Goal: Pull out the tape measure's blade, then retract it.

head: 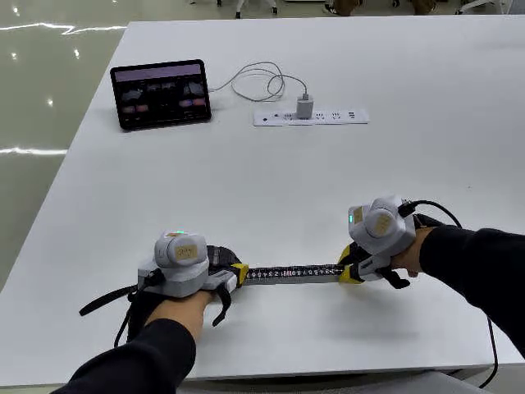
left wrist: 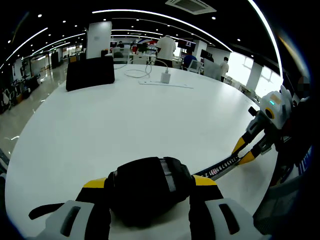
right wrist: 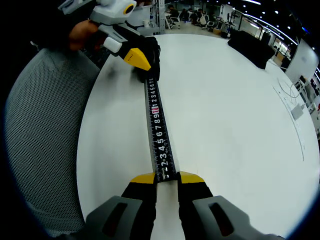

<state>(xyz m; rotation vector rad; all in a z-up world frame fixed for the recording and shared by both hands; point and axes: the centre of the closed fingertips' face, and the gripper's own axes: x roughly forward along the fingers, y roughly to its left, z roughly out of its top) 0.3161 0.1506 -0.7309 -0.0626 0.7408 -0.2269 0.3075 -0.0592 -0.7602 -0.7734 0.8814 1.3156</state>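
A black tape measure case [left wrist: 150, 187] sits between the yellow-tipped jaws of my left gripper [left wrist: 150, 184], which is shut on it; in the head view the case [head: 221, 258] lies near the table's front edge under that gripper [head: 234, 275]. Its black blade [head: 293, 272] with white numbers runs rightward along the table to my right gripper [head: 349, 269]. In the right gripper view the blade [right wrist: 158, 127] stretches from the case [right wrist: 150, 55] down to my right gripper [right wrist: 167, 177], shut on the blade's end. A black strap [head: 107, 300] trails left from the case.
A dark tablet [head: 161, 93] stands at the back left of the white table [head: 328, 180]. A white power strip [head: 310, 117] with a plugged charger and a looped cable [head: 262, 80] lies behind the middle. People stand far off in the left gripper view.
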